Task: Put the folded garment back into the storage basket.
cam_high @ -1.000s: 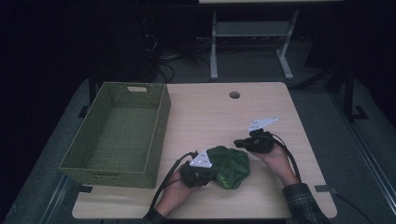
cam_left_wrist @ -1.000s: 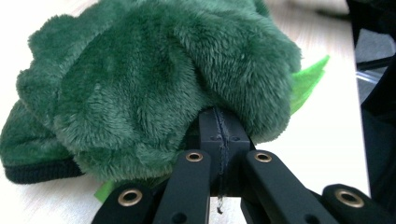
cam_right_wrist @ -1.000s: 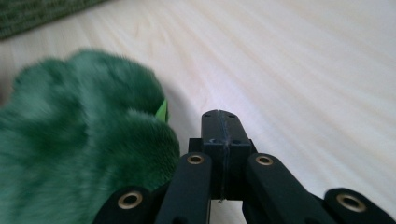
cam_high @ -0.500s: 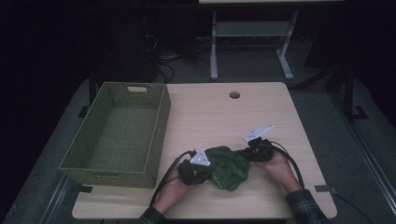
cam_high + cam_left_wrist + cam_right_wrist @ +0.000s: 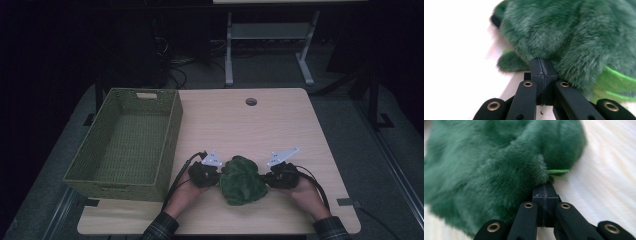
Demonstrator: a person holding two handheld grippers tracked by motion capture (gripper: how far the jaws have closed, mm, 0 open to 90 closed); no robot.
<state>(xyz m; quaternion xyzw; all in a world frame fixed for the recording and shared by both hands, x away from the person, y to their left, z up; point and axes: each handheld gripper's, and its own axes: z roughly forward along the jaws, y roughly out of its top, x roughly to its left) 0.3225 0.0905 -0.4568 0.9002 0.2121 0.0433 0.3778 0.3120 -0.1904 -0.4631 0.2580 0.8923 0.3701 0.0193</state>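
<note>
A dark green plush toy (image 5: 242, 180) lies bunched on the wooden table (image 5: 240, 125) near its front edge. My left gripper (image 5: 216, 176) is shut and its tips butt against the toy's left side. My right gripper (image 5: 266, 177) is shut too and presses on the toy's right side. In the left gripper view the closed jaws (image 5: 541, 65) touch the fur (image 5: 574, 32), with a bright green trim (image 5: 619, 80) at the lower right. In the right gripper view the closed jaws (image 5: 544, 190) meet the fur (image 5: 499, 165) beside a bright green strip (image 5: 557, 171). No fabric shows between either pair of pads.
A green woven basket (image 5: 172, 130) stands on the left part of the table, close to my left hand. A round cable hole (image 5: 251, 101) sits near the far edge. Bare tabletop stretches behind the toy. Metal stand legs (image 5: 305, 70) rise beyond the table.
Both hands have moved inward toward each other, the right one also toward the near edge. The plush toy is now squeezed narrower between the two shut grippers.
</note>
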